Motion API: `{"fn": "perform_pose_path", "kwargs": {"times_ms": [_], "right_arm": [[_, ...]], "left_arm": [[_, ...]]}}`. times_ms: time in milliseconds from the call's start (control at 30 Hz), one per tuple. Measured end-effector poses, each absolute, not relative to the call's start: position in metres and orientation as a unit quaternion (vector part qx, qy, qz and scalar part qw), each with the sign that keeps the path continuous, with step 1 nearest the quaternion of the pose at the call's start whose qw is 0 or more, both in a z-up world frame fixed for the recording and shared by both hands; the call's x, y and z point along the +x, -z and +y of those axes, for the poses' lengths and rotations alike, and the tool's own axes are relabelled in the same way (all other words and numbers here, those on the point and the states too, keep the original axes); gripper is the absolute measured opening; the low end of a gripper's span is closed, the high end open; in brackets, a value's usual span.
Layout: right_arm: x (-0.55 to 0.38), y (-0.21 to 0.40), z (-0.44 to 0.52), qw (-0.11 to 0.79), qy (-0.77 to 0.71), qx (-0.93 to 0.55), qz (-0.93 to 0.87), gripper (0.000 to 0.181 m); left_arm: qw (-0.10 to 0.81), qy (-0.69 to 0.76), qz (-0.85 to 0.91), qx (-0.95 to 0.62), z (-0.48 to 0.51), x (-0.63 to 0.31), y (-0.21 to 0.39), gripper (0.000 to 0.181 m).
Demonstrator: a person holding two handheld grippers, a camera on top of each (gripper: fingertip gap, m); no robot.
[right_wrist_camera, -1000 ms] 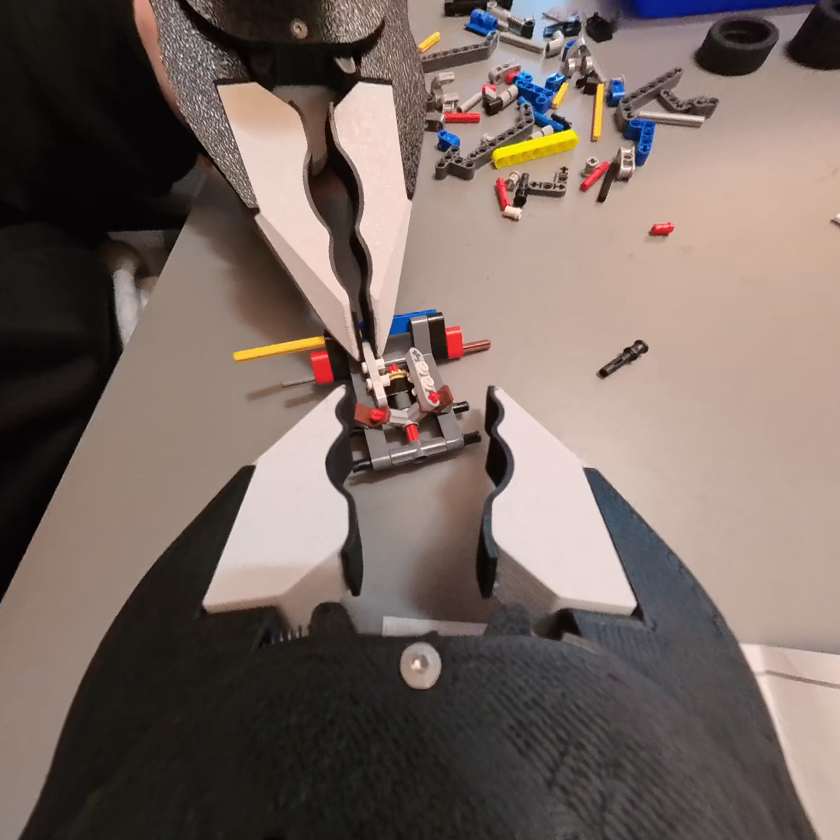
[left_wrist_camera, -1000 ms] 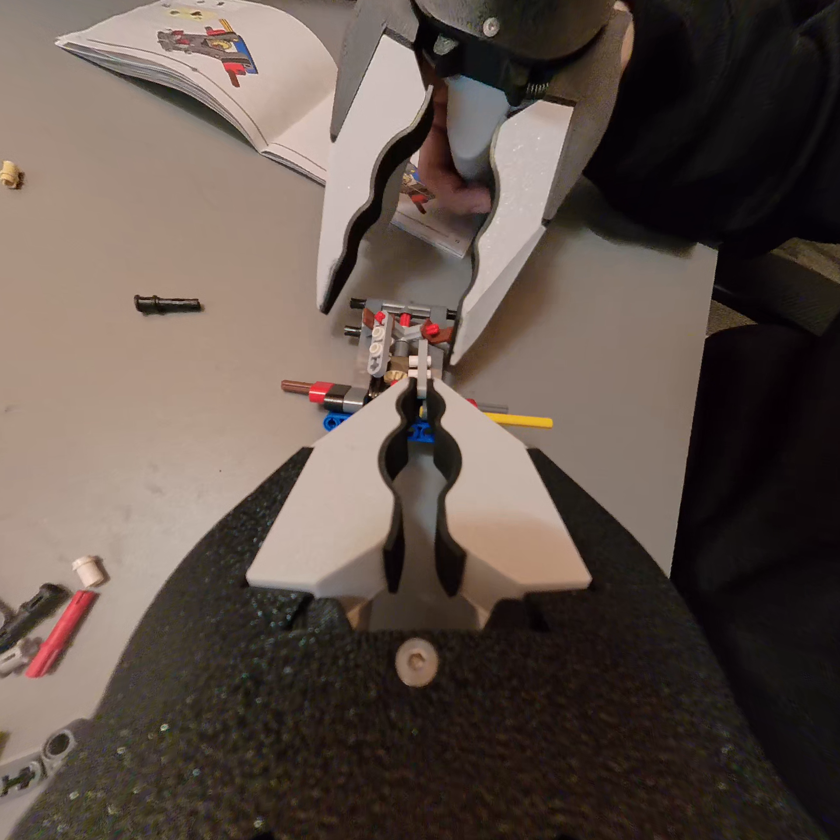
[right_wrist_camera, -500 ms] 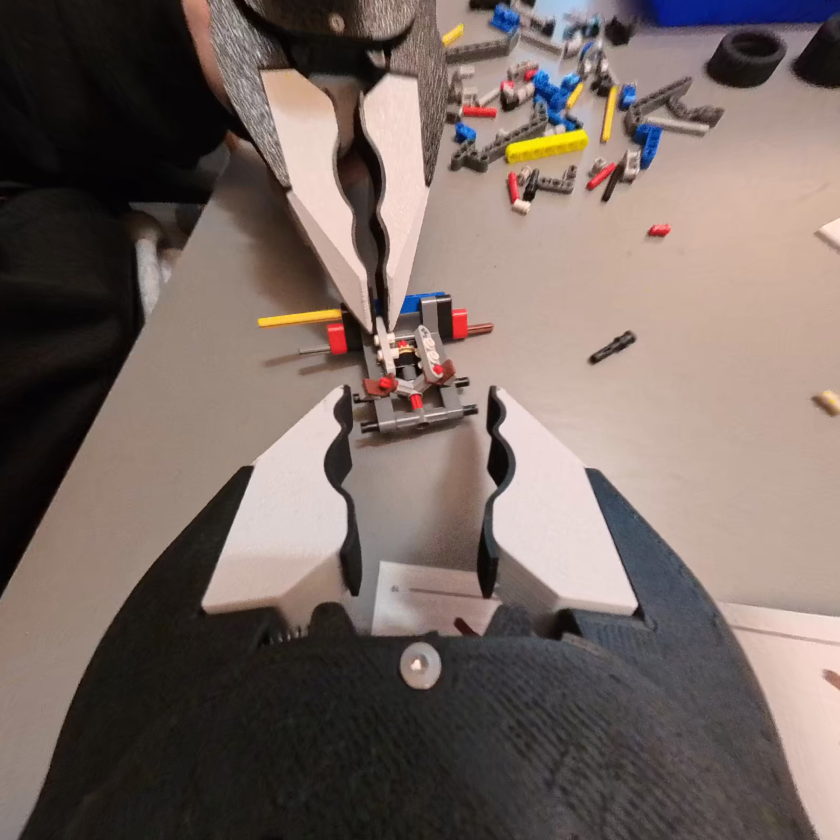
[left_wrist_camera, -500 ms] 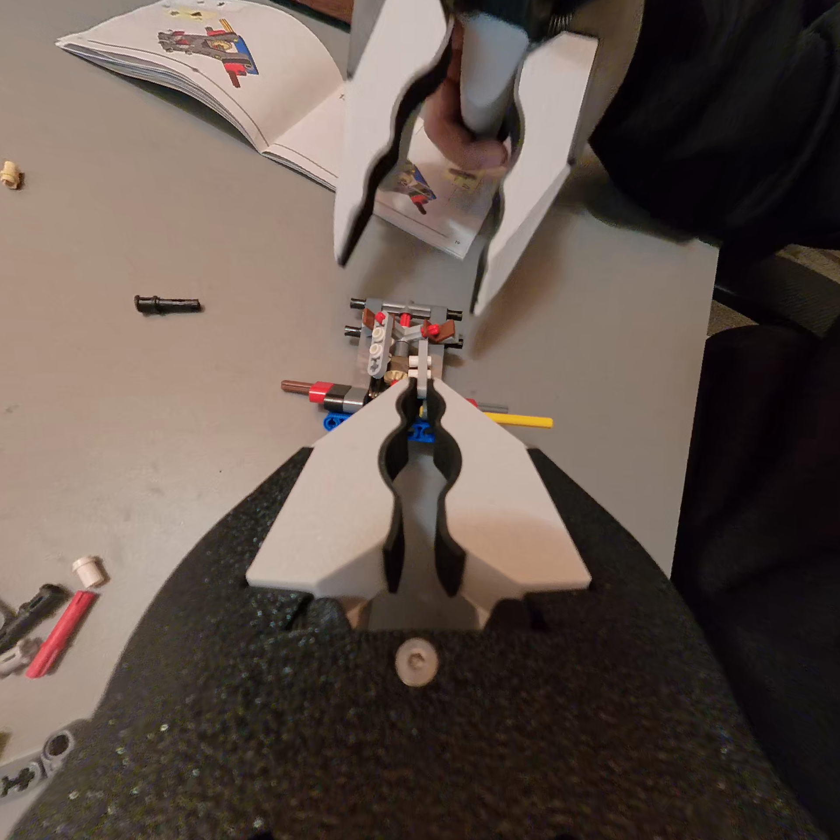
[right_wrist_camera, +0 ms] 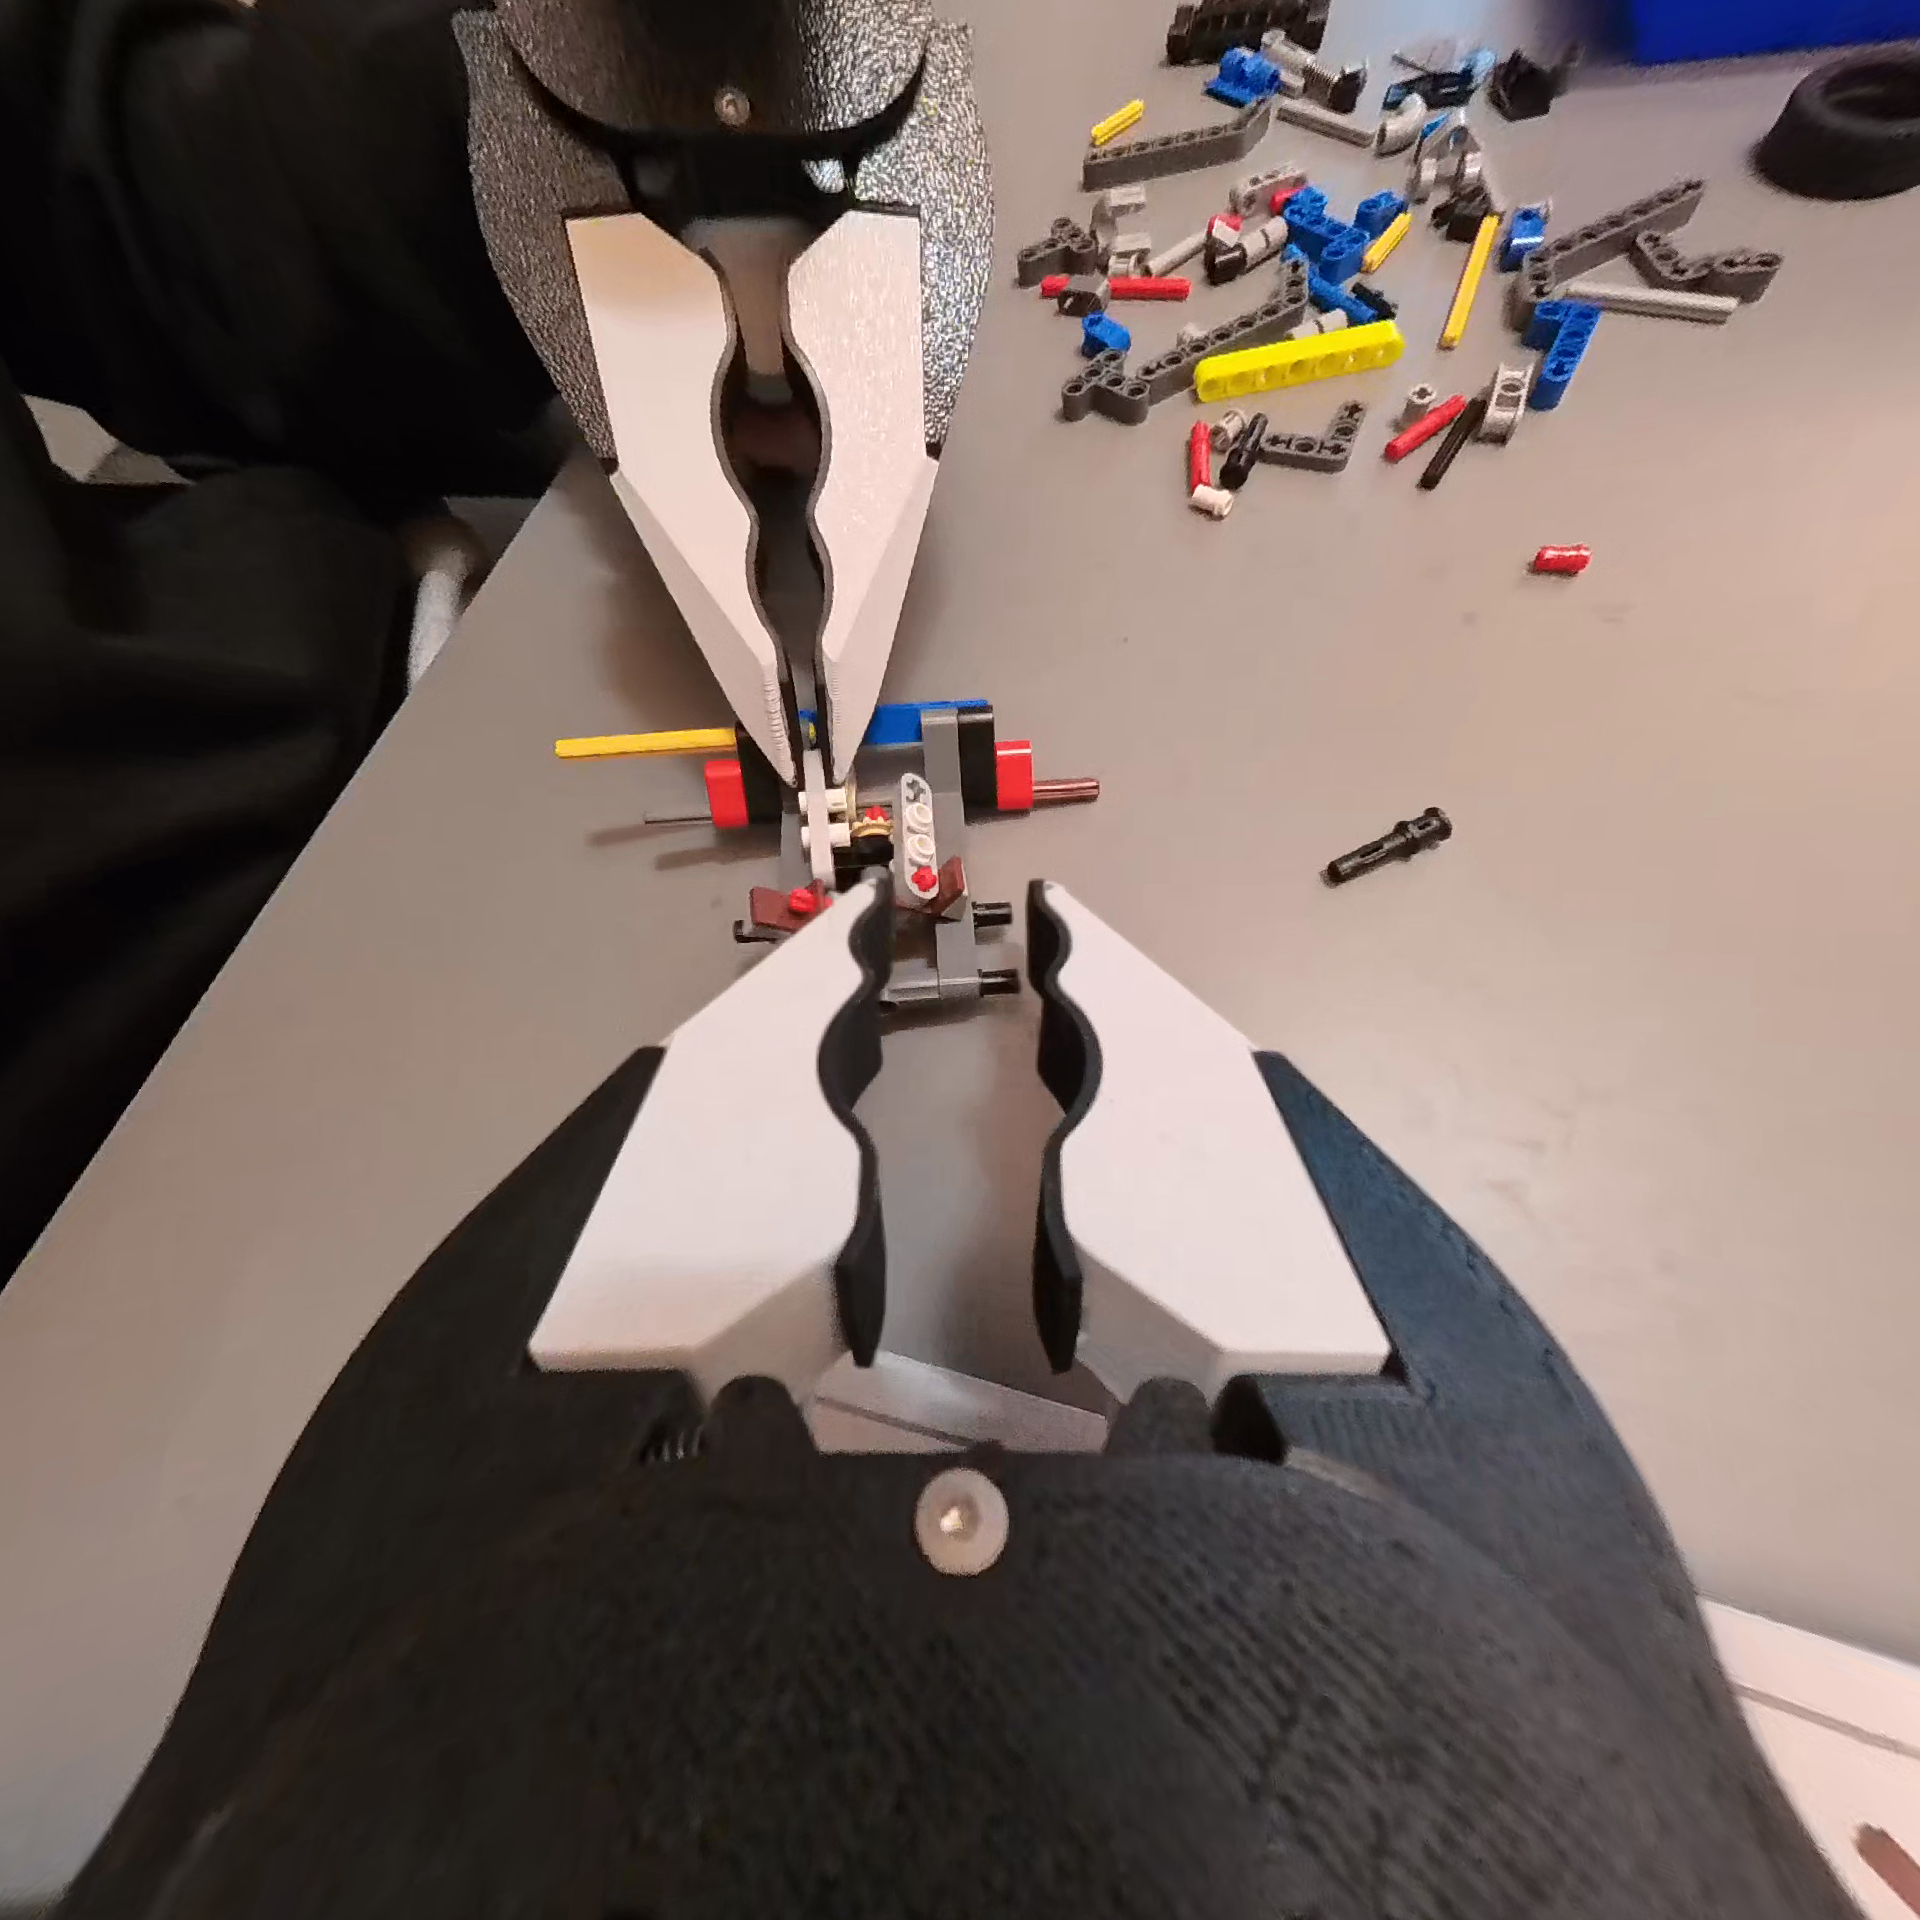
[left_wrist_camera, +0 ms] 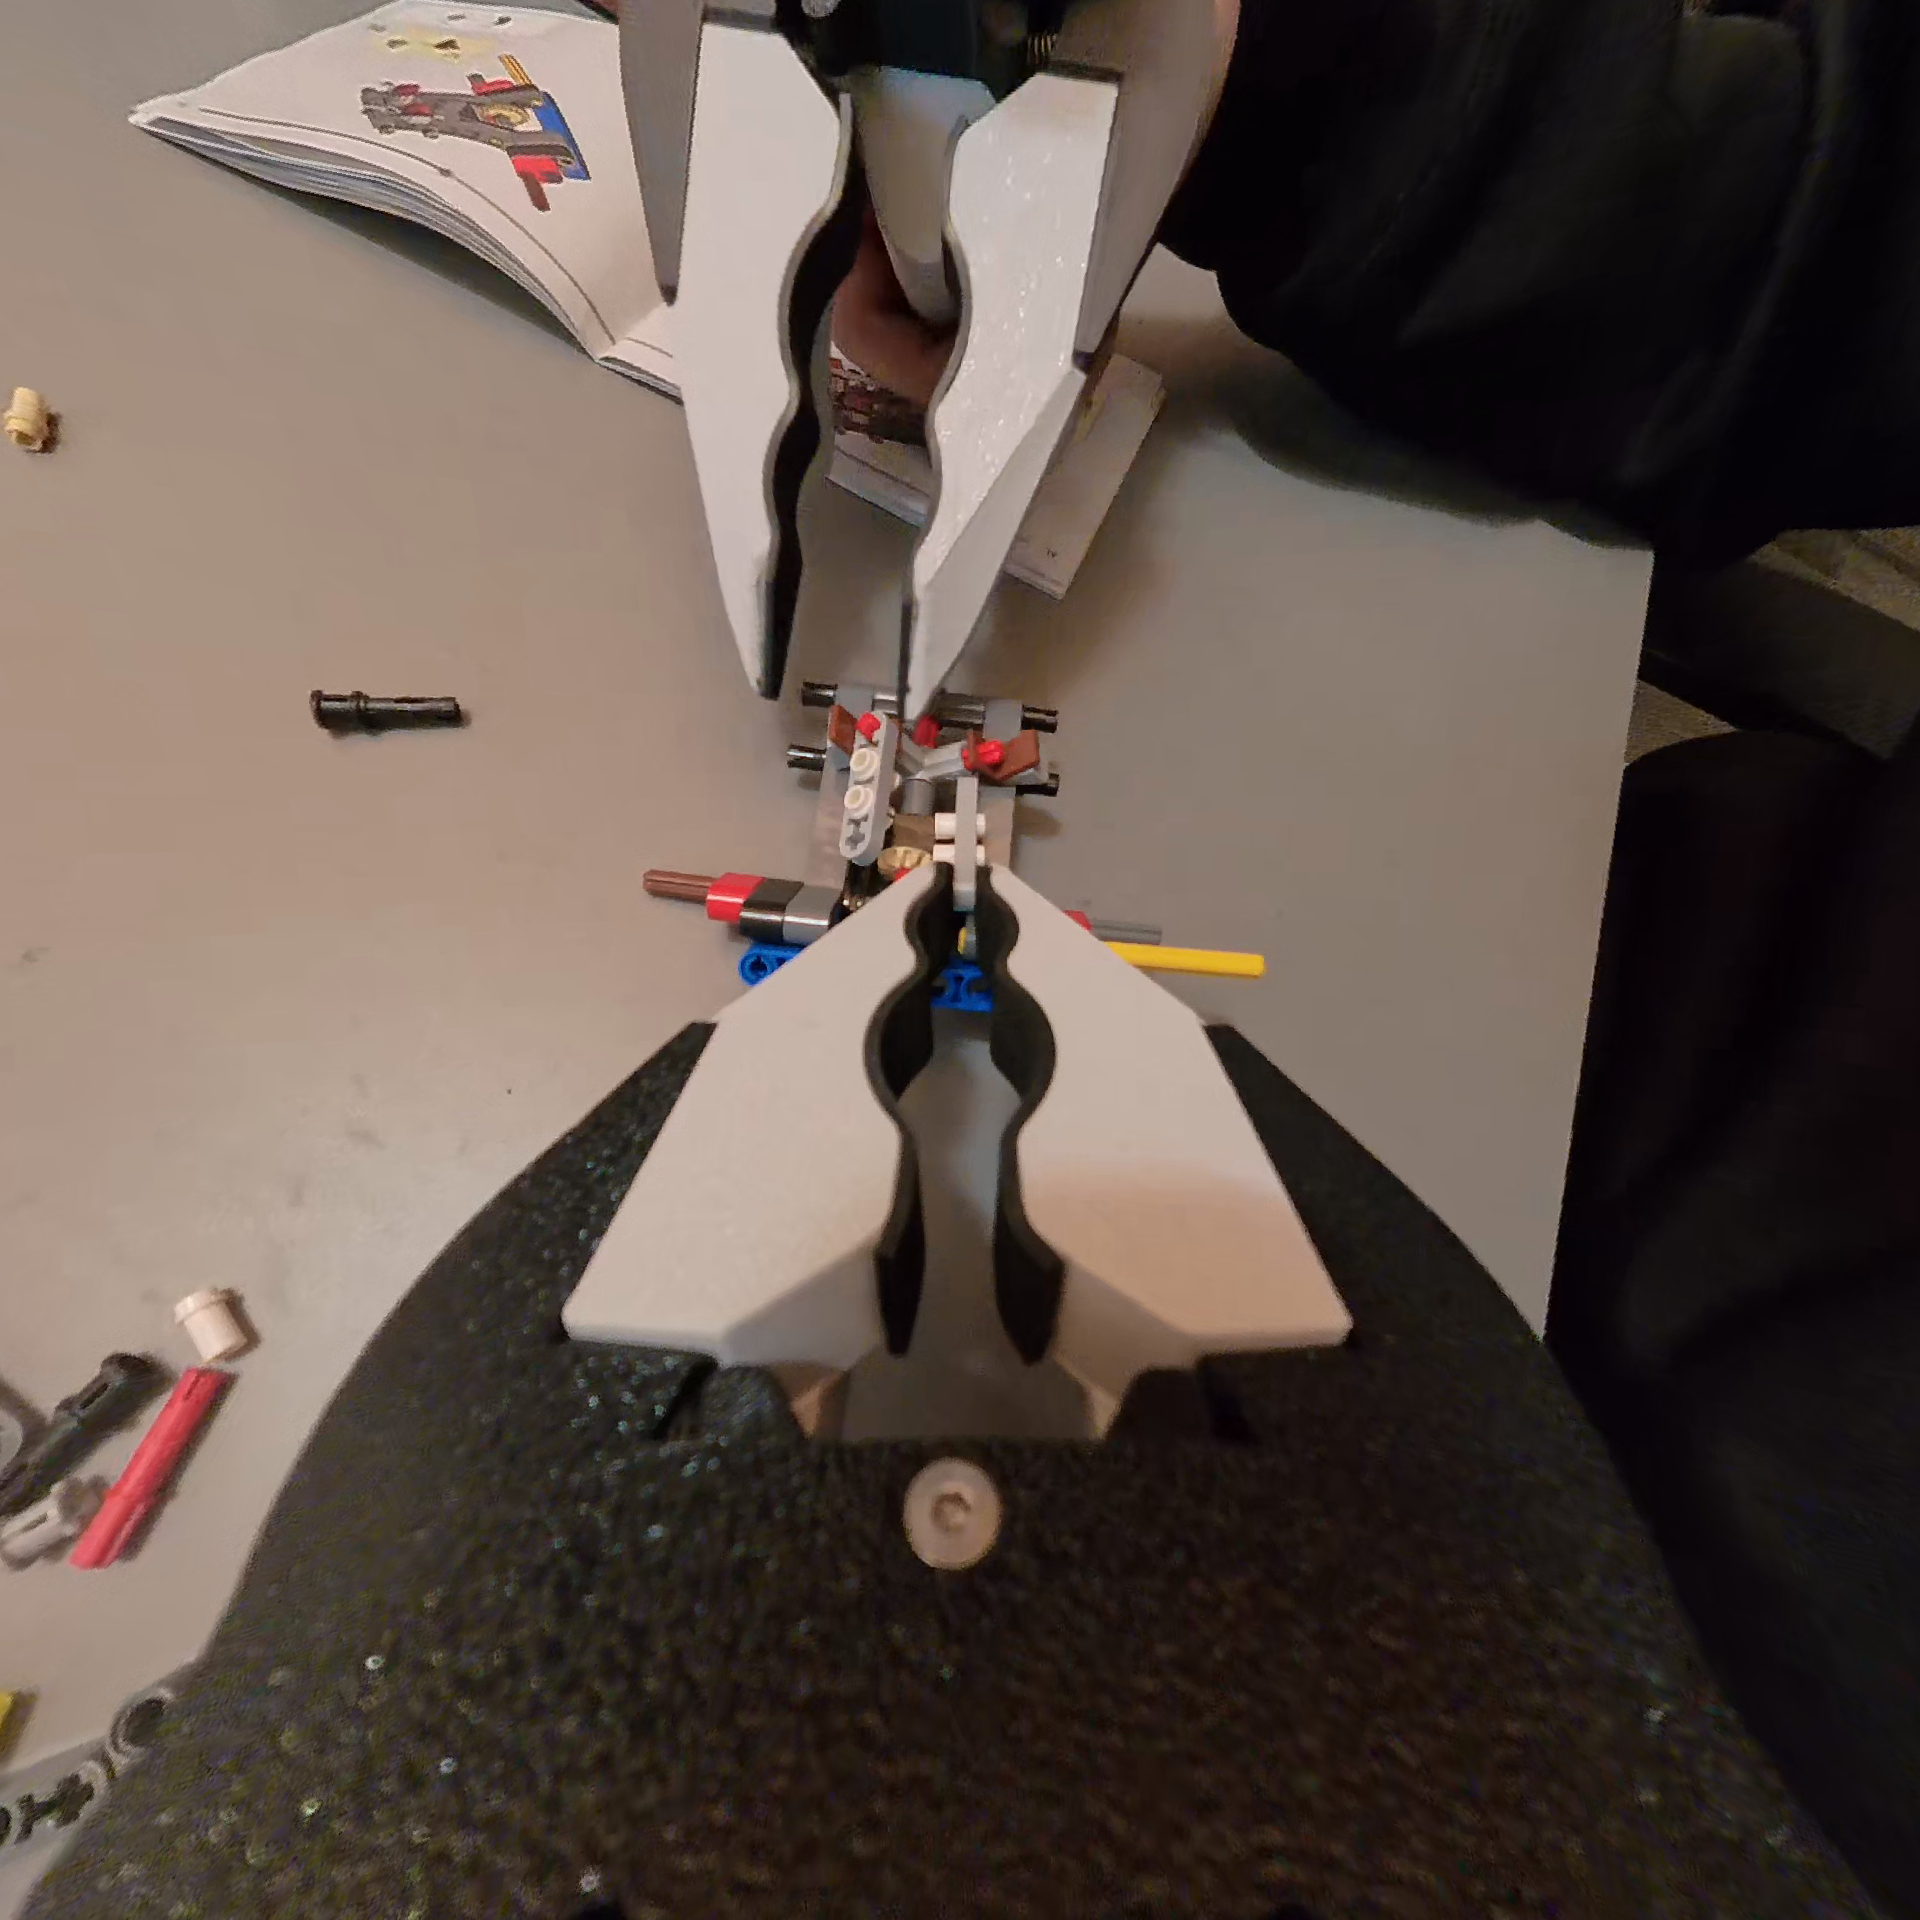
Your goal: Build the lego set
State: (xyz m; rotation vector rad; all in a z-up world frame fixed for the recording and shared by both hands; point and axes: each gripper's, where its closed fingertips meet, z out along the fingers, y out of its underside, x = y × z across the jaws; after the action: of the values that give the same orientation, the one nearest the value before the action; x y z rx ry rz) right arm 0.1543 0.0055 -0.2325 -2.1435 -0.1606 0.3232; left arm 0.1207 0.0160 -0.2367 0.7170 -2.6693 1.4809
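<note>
— While the left gripper point(left_wrist_camera: 964, 891) is pinching a thin grey beam at the near end of the lego assembly point(left_wrist_camera: 914, 810), where is that build sitting?

— It is lying flat on the grey table point(left_wrist_camera: 364, 935), close to the table's edge, and the left jaws are standing nearly together, clamping that upright grey piece between their tips.

— And the right gripper point(right_wrist_camera: 951, 894)?

— Its fingers are standing moderately apart, holding nothing. From the right wrist view, one fingertip is overlapping the dark grey frame end of the assembly, while the other is hanging just beside the black pins sticking out of that frame. Whether either tip is touching the build, I cannot tell.

— What is poking out of the assembly's sides?

— A yellow axle point(left_wrist_camera: 1184, 958) is projecting towards the table's edge, and a brown axle with a red bush point(right_wrist_camera: 1029, 779) is projecting the opposite way. A blue beam is lying under the end the left gripper is gripping.

— Anything else lying around?

— A black pin point(right_wrist_camera: 1387, 847) is resting alone, well apart from the build. A pile of loose parts point(right_wrist_camera: 1330, 312) with a yellow beam point(right_wrist_camera: 1299, 362) is spreading farther off, a black tyre point(right_wrist_camera: 1860, 125) is sitting beyond it, and an open instruction booklet point(left_wrist_camera: 436, 177) is lying behind the right gripper.
</note>
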Motion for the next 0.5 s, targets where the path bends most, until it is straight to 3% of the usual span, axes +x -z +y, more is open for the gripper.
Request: {"fn": "perform_pose_path", "kwargs": {"times_ms": [33,500], "right_arm": [[0.154,0.233,0.005,0.464,-0.133,-0.873,-0.063,0.022],[0.144,0.237,0.006,0.451,-0.140,-0.877,-0.088,0.014]], "left_arm": [[0.004,-0.472,-0.851,0.229,0.016,0.121,0.237,0.001],[-0.003,-0.470,-0.856,0.215,0.016,0.120,0.237,0.001]]}}
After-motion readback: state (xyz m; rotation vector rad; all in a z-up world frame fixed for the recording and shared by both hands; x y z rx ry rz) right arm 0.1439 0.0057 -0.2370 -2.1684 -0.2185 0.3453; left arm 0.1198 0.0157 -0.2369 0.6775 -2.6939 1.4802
